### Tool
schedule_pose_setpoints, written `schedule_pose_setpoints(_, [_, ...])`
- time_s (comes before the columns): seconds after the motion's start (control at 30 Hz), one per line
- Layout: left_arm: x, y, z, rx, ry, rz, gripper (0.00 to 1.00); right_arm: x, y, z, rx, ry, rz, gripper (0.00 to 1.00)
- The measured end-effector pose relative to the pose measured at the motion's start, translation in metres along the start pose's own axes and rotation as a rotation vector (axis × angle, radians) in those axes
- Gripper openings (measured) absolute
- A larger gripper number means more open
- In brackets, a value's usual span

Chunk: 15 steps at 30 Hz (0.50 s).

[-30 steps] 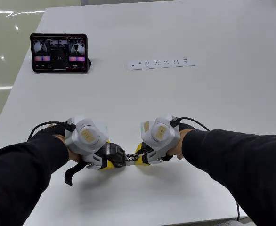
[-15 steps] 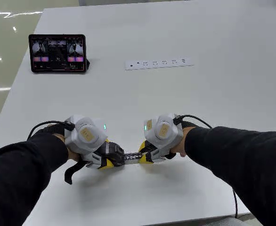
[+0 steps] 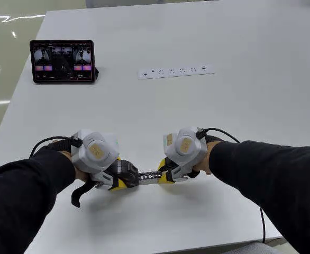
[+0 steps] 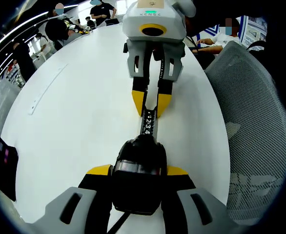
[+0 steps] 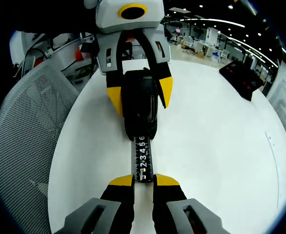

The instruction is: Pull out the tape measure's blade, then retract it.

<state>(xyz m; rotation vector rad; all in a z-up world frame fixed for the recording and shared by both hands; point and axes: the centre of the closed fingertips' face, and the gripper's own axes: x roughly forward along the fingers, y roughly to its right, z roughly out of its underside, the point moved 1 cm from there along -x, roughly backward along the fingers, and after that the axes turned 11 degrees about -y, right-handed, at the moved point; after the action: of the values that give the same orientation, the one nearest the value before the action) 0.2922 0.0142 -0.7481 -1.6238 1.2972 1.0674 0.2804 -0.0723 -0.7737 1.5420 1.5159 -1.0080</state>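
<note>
Tape measure (image 3: 124, 173) inside left hand-held gripper (image 4: 139, 170), blade (image 5: 142, 161) inside right hand-held gripper (image 5: 143, 181).

Two handheld grippers sit low in the centre of the head view: one left gripper (image 3: 119, 175) and one right gripper (image 3: 162, 176). One tape measure (image 4: 139, 173) lies between them, with one numbered blade (image 3: 149, 175). Two black sleeves (image 3: 23, 201) fill the lower corners. One white table (image 3: 239, 106). One tablet (image 3: 62, 61) at upper left. One power strip (image 3: 176, 71) at upper centre. One mesh chair (image 4: 250, 122) at the right of the left gripper view.
</note>
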Motion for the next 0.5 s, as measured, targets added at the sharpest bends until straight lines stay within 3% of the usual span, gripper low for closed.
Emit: schedule_pose_setpoints(0.5, [-0.0002, 0.0007, -0.0006, -0.001, -0.001, -0.003, 0.34, -0.0045, -0.0011, 0.0078, 0.01, -0.004, -0.003, 0.1])
